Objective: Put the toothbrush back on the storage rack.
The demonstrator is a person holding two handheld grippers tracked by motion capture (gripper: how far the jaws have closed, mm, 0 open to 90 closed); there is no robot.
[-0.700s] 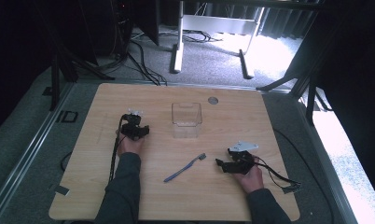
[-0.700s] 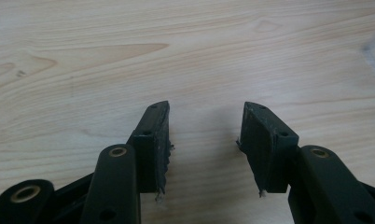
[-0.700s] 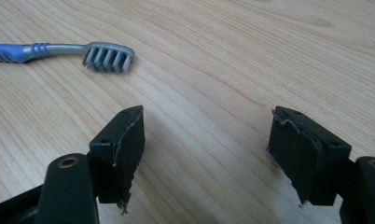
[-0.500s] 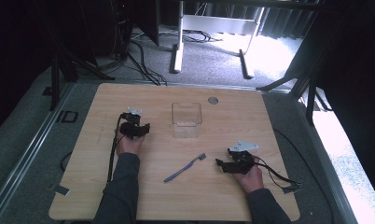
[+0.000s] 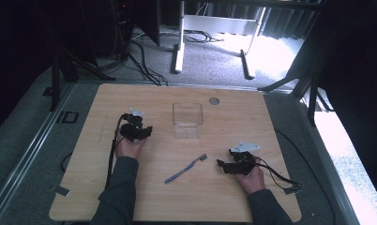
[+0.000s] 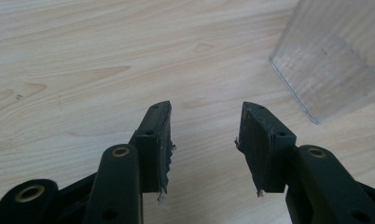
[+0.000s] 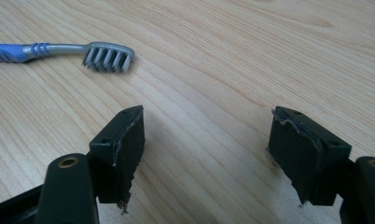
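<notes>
Toothbrush [image 5: 185,168] lying flat mid-tabletop toward the near edge, right gripper [image 5: 222,164] just beside its head with jaws wide and empty, left gripper [image 5: 145,131] likewise wide beside the clear container [image 5: 187,120]; a shallow pinch risks the thin handle skidding away.

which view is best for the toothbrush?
High view: the whole toothbrush lies flat on the table, bare wood all around it, left of the right gripper. The right gripper view gives a sharper close-up, but just the bristle head and part of the blue handle, ahead of open jaws.
</notes>
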